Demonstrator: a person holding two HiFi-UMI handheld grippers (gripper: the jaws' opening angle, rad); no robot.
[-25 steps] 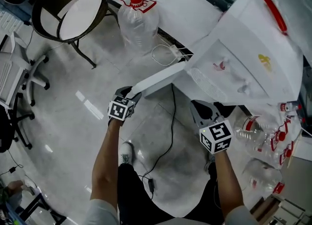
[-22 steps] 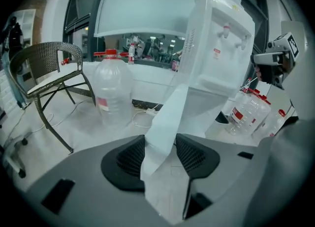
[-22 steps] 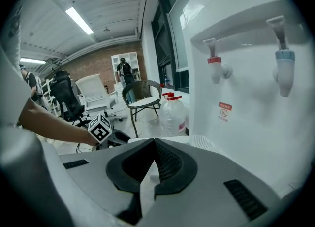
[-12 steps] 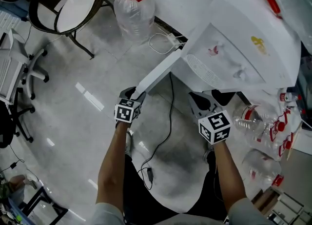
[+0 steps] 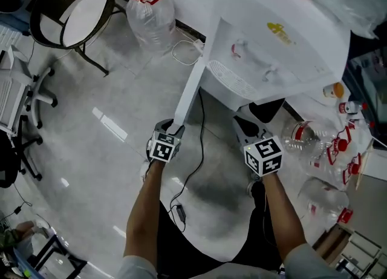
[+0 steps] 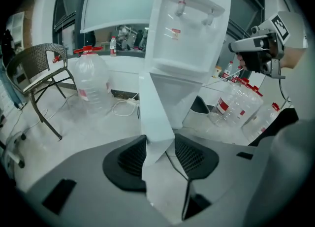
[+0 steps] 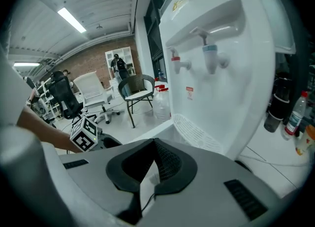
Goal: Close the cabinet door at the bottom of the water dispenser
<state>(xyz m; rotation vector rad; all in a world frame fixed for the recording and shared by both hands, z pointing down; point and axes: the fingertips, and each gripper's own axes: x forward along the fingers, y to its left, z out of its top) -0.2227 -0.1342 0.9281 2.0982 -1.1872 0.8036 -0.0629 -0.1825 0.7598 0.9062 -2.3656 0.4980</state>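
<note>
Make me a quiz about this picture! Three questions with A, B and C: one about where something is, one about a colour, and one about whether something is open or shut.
1. What is between the jaws of the left gripper?
A. the edge of the cabinet door
B. a cup
C. a spoon

2. What colour is the water dispenser?
A. red
B. white
C. black

3. How is the cabinet door?
A. shut flat
B. standing open
C. taken off and lying on the floor

Answers:
1 A: in the left gripper view the door's edge runs down between the two pads, and the jaws have just been closing on it.
2 B: its whole body is white.
3 B: the door sticks out from the dispenser's bottom toward the person.
</note>
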